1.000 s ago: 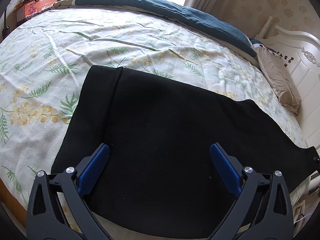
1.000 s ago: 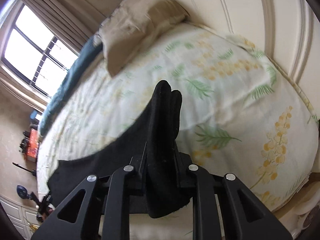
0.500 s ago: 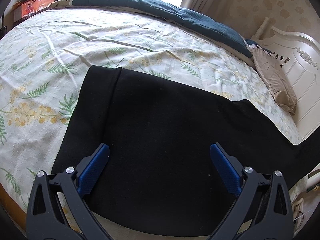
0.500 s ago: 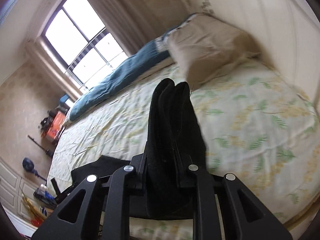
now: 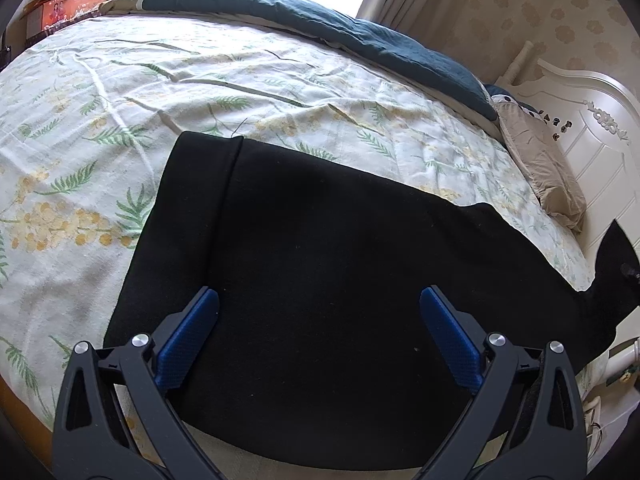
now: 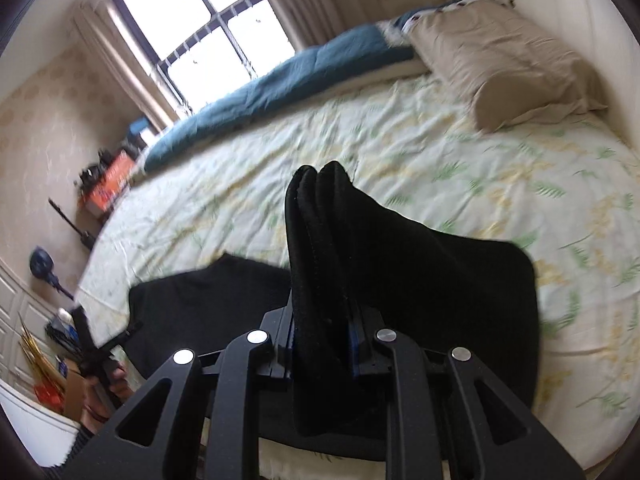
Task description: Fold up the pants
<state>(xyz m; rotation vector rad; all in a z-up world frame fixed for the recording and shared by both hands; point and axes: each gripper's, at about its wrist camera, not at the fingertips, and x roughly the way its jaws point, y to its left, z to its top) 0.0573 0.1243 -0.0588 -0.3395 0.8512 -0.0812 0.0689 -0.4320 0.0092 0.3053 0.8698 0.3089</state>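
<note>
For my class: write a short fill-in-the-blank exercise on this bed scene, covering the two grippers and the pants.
1. The right gripper is shut on the black ____.
2. The left gripper is ____, holding nothing.
3. The pants lie on a bed sheet printed with green ____.
4. A ____ pillow rests by the headboard.

Missing words: pants; open; leaves; beige

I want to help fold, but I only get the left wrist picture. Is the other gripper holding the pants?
Observer: Yes. The right gripper is shut on a bunched end of the black pants.
Child: Is that end up in the air?
Observer: It is lifted above the floral sheet, with cloth draping down beside the gripper.
Child: What's my gripper doing?
Observer: The left gripper is open over the flat part of the pants, gripping nothing.
</note>
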